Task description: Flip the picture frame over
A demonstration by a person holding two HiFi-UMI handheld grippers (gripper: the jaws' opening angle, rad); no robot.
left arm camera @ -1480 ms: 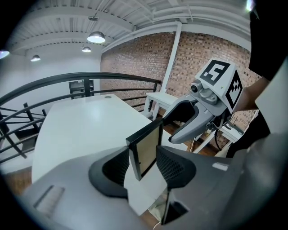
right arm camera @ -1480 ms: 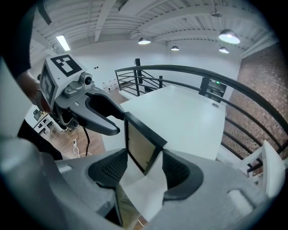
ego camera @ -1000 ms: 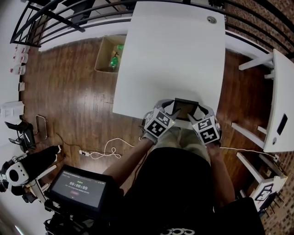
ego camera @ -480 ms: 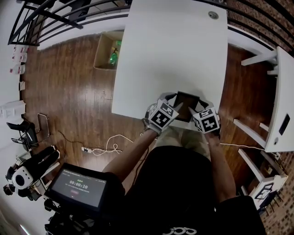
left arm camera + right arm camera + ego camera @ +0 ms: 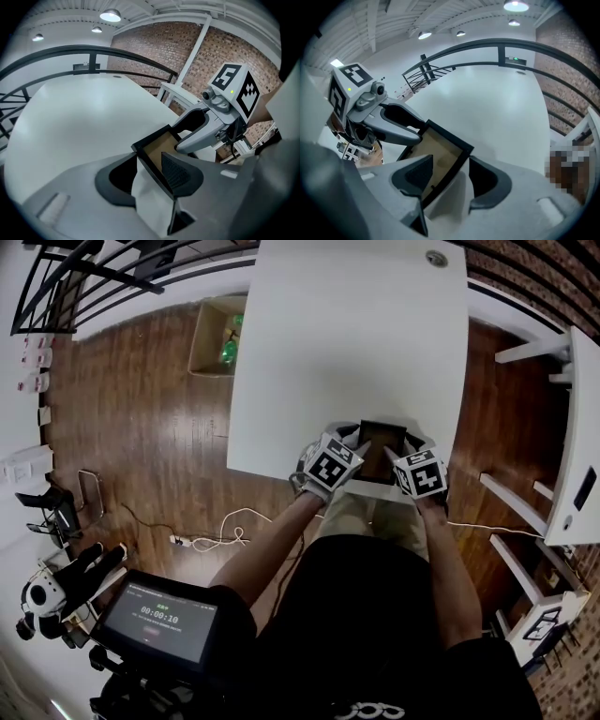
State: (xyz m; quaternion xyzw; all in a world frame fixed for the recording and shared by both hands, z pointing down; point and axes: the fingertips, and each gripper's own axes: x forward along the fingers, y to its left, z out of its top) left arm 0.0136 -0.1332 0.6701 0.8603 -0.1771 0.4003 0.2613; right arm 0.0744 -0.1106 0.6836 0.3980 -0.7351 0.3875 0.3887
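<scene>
Straddling the picture frame [image 5: 380,448] from both sides, the left tongs [image 5: 357,448] sit at its 9 o'clock edge and the right tongs [image 5: 395,456] at its 3 o'clock edge. The frame, black-rimmed with its brown backing turned up, is at the 6 o'clock rim of the white tabletop [image 5: 347,343]. The left jaws are closing with the frame's edge between them, and a strip of white shows beside one pad. The right jaws stand wide around the opposite edge, one pad clear of it.
</scene>
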